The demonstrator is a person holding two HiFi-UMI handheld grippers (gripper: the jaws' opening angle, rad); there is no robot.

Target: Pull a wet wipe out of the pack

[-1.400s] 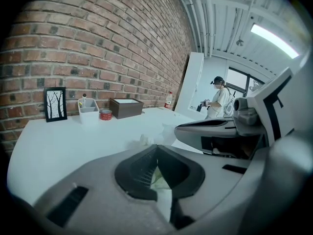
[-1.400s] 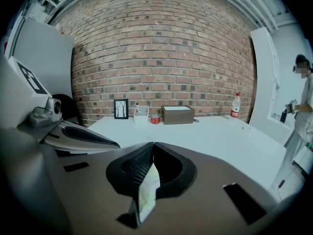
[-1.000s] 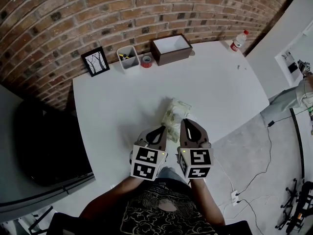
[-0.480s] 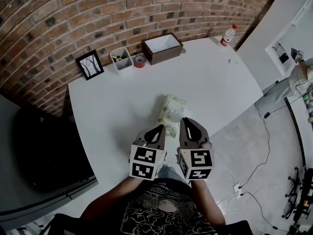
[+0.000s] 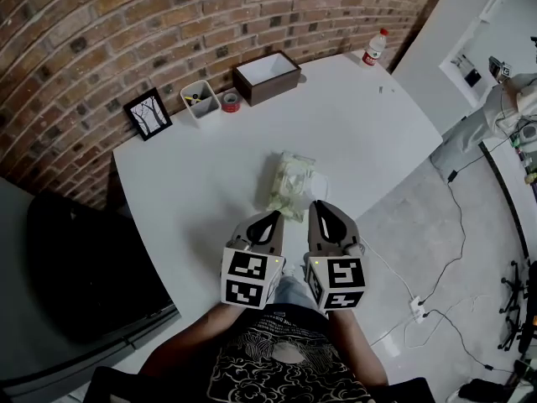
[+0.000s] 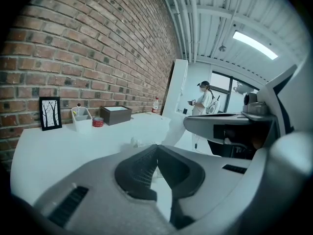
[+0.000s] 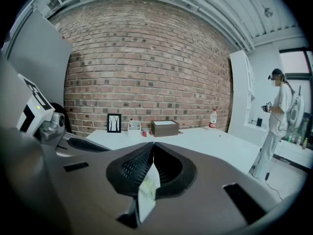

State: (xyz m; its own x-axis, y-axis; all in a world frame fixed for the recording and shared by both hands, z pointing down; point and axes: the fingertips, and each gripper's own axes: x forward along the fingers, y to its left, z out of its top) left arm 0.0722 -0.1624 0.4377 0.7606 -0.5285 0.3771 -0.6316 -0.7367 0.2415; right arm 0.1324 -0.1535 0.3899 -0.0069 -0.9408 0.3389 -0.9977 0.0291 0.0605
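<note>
Not much change in the last second. The head cam swung, so the desk (image 5: 361, 124) slid up-left in frame. Both claws hold the same pose at the desk's near edge.

Pack (image 5: 291, 185) lies flat on the desk just ahead of the claw tips. It looks slightly further from them than before, but that may only be the cam swing.

Right claw (image 7: 152, 148) is clenched on a thin white slip (image 7: 148, 190) that hangs down between the jaws. I read it as a wipe, though it could be a bit of the pack's flap. Head view doesn't show whether the slip still runs to the pack.

Left claw (image 6: 155, 148) is closed at the tips with nothing in it, and it isn't on the pack.

My read: the pull is made or nearly made, with the pack left unpinned.
</note>
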